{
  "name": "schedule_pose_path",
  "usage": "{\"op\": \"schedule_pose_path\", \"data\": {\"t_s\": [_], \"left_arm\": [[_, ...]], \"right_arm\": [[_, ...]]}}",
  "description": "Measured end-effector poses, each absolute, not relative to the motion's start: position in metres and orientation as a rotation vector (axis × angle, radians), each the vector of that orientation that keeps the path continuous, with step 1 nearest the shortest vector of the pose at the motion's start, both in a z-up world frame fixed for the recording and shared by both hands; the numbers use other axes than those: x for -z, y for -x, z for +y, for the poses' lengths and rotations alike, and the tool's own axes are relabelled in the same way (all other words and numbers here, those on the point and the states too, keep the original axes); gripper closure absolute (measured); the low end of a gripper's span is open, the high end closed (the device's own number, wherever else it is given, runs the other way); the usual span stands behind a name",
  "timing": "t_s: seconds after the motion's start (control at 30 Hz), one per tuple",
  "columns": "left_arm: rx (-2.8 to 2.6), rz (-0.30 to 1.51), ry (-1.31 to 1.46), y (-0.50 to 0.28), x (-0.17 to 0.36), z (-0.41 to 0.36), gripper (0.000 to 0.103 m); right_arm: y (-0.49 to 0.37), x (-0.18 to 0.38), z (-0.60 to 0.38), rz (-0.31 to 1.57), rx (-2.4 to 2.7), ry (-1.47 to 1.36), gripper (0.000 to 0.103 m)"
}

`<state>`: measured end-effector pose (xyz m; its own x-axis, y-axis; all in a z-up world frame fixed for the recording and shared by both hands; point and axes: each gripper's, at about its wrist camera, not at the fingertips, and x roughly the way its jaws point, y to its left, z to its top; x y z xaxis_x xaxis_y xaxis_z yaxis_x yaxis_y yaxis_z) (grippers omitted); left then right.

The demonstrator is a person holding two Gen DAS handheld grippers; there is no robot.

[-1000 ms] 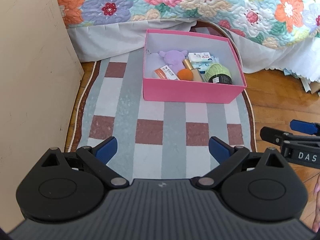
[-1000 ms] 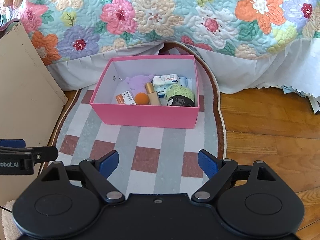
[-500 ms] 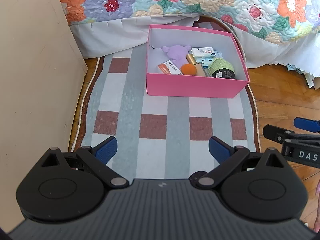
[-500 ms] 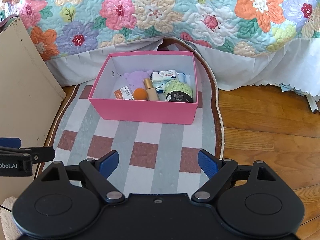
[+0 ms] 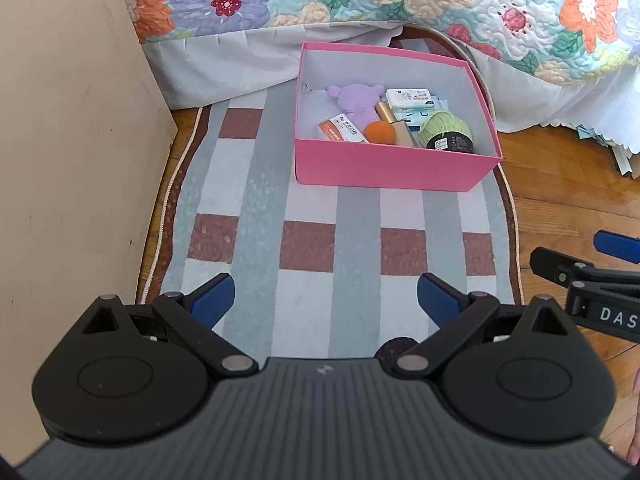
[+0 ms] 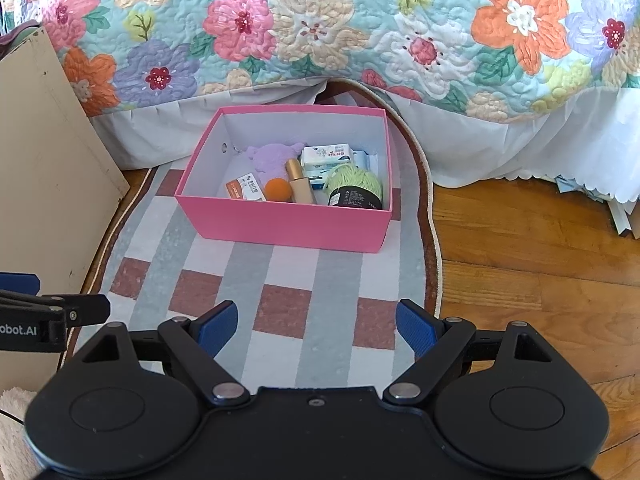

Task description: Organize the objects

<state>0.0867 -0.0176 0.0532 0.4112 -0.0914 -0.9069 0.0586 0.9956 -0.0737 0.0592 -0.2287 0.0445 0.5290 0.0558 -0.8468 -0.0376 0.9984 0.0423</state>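
Note:
A pink box (image 5: pixel 384 168) (image 6: pixel 288 224) stands on a striped rug near the bed. Inside lie a purple plush toy (image 5: pixel 356 98) (image 6: pixel 270 158), an orange sponge ball (image 5: pixel 380 133) (image 6: pixel 278 190), a gold-capped bottle (image 5: pixel 394 126) (image 6: pixel 300 186), a green yarn ball (image 5: pixel 446 130) (image 6: pixel 354 186), an orange-and-white card packet (image 5: pixel 340 130) (image 6: pixel 245 190) and white tissue packs (image 5: pixel 412 100) (image 6: pixel 326 156). My left gripper (image 5: pixel 326 298) is open and empty, above the rug well short of the box. My right gripper (image 6: pixel 316 324) is open and empty too, beside it.
The striped rug (image 5: pixel 352 248) (image 6: pixel 288 280) lies on a wooden floor (image 6: pixel 532 264). A bed with a floral quilt (image 6: pixel 360 28) is behind the box. A beige board (image 5: pixel 68 152) (image 6: pixel 44 184) stands at the left. Papers (image 6: pixel 616 208) lie at the far right.
Both grippers have drawn back from the box, which now sits farther off in both views. Both stay open and empty.

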Motion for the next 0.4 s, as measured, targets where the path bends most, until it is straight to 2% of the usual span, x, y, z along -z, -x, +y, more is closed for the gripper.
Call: {"op": "schedule_pose_path", "data": {"t_s": [0.4], "left_arm": [[0.106,1.149,0.027,-0.0877,-0.0515,-0.0166,0.002]], "right_arm": [[-0.0587,-0.0438,-0.2266,1.017,-0.049,-0.006,0.014]]}}
